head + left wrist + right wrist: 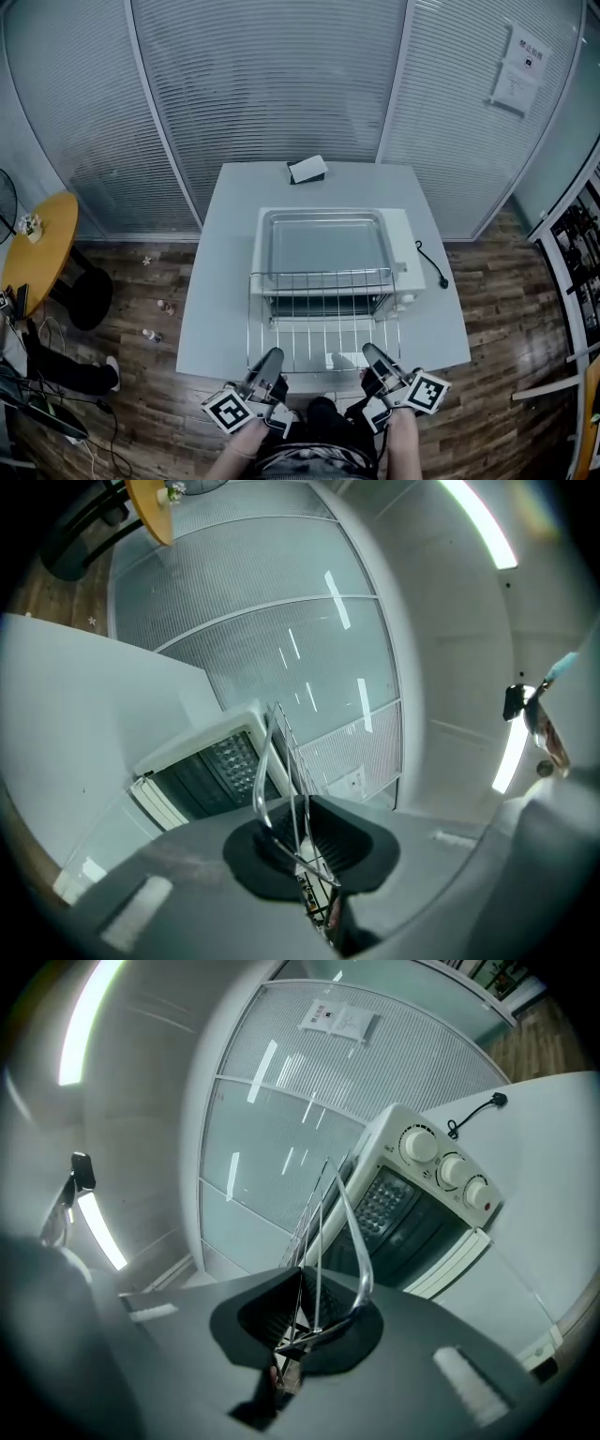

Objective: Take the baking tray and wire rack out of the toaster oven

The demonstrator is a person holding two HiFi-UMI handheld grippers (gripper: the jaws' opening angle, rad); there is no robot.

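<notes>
The wire rack (pixel 323 323) hangs level in front of the white toaster oven (pixel 405 253), its far edge up by the oven's top front. My left gripper (pixel 271 359) is shut on the rack's near left edge and my right gripper (pixel 374 355) on its near right edge. In the left gripper view the dark pads (pixel 339 836) pinch the rack wires (pixel 281 747); the oven's open mouth (pixel 211 771) lies beyond. In the right gripper view my gripper (pixel 309 1321) is clamped on the wires (pixel 323 1218) the same way. A shiny baking tray (pixel 323 236) lies on top of the oven.
The oven stands on a white table (pixel 220 281) before ribbed glass partitions. A small dark-and-white box (pixel 307 170) sits at the table's far edge. The oven's black cord (pixel 433 267) trails on the right. A yellow round table (pixel 42 244) stands far left.
</notes>
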